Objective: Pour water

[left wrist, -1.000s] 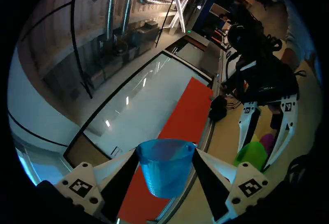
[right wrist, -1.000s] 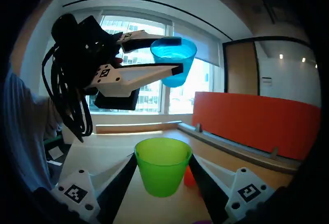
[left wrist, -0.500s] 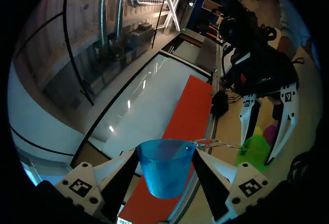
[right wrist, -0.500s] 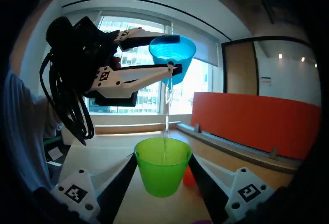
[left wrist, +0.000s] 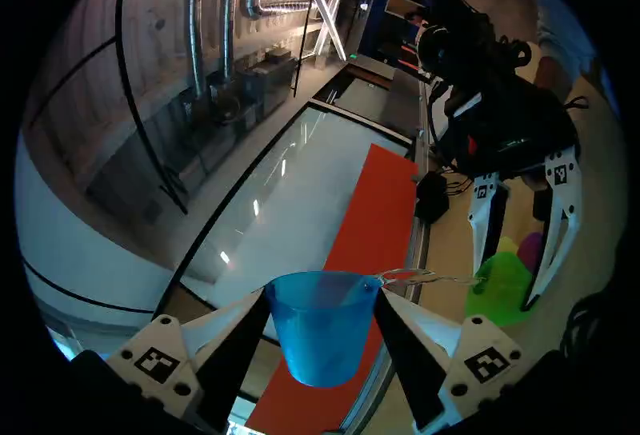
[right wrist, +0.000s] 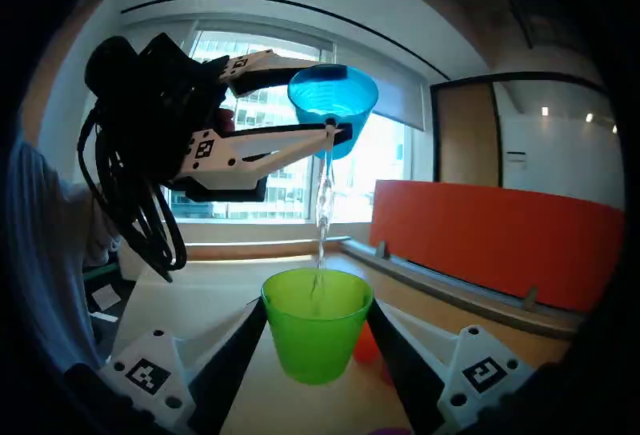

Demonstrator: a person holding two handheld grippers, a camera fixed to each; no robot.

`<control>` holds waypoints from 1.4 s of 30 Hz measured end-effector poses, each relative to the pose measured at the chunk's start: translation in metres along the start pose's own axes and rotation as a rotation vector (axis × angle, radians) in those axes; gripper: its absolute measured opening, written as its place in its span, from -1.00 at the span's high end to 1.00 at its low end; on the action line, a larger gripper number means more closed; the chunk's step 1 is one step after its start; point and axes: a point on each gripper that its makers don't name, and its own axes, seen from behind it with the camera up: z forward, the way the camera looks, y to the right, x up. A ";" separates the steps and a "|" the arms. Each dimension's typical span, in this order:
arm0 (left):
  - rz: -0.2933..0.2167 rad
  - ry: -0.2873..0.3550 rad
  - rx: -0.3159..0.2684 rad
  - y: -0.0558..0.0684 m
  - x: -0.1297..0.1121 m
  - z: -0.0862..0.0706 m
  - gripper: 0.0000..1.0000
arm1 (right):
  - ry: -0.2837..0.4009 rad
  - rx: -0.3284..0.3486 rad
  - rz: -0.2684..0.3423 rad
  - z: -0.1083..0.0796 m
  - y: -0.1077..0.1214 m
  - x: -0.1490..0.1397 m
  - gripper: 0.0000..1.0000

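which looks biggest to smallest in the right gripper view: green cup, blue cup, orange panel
1. orange panel
2. green cup
3. blue cup

The blue cup looks only a little smaller. It sits farther from the camera than the green one, so the two cups may really match in size.

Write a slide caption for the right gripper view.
A blue cup, tilted in the left gripper, streams water into the green cup in the right gripper.

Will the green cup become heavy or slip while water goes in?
Probably heavier: the water stream from the blue cup falls into the green cup. Its smooth wall narrows downward, so slipping through the jaws seems unlikely. Thin plastic may flex.
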 end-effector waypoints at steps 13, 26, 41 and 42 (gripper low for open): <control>0.051 0.004 0.018 -0.005 0.003 -0.002 -0.75 | 0.005 -0.003 -0.005 -0.002 0.001 0.002 -0.81; 0.103 0.008 0.032 -0.008 0.005 -0.004 -0.75 | 0.006 -0.006 -0.011 -0.001 0.002 0.004 -0.81; 0.171 0.021 0.039 -0.013 0.011 -0.002 -0.75 | 0.007 -0.005 -0.018 0.001 0.001 0.008 -0.81; 0.173 0.021 0.039 -0.012 0.011 -0.002 -0.75 | 0.008 -0.005 -0.019 0.001 0.001 0.008 -0.81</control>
